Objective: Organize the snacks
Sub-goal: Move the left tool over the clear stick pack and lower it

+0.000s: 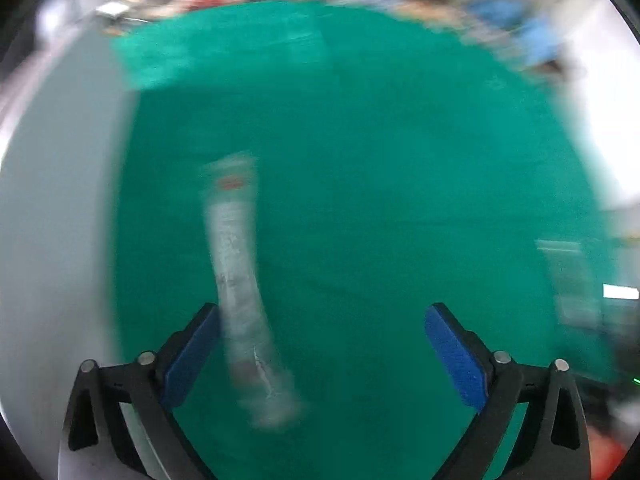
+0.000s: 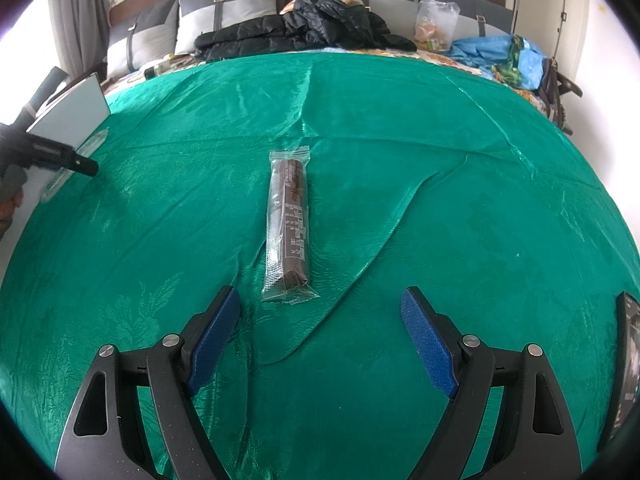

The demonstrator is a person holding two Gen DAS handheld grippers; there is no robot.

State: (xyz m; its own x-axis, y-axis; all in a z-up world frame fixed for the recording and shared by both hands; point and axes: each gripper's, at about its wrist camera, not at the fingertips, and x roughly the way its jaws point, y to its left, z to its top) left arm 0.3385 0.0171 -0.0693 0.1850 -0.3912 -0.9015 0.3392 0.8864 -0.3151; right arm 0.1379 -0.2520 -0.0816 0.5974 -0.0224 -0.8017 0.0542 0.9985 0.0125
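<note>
A dark brown snack bar in a clear wrapper [image 2: 289,226] lies lengthwise on the green cloth [image 2: 440,160], just ahead of my right gripper [image 2: 320,316], which is open and empty. In the blurred left wrist view, a long silvery-white snack packet [image 1: 240,280] lies on the cloth, its near end between the open fingers of my left gripper [image 1: 322,320], close to the left pad. The left gripper also shows in the right wrist view [image 2: 60,160] at the far left, over a clear packet [image 2: 76,160] beside a grey-white box.
A grey-white box [image 2: 70,118] stands at the cloth's left edge. Behind the cloth are pillows, a black jacket [image 2: 304,28], a plastic bag [image 2: 436,20] and blue bags [image 2: 504,56]. A dark phone-like object [image 2: 628,368] lies at the right edge.
</note>
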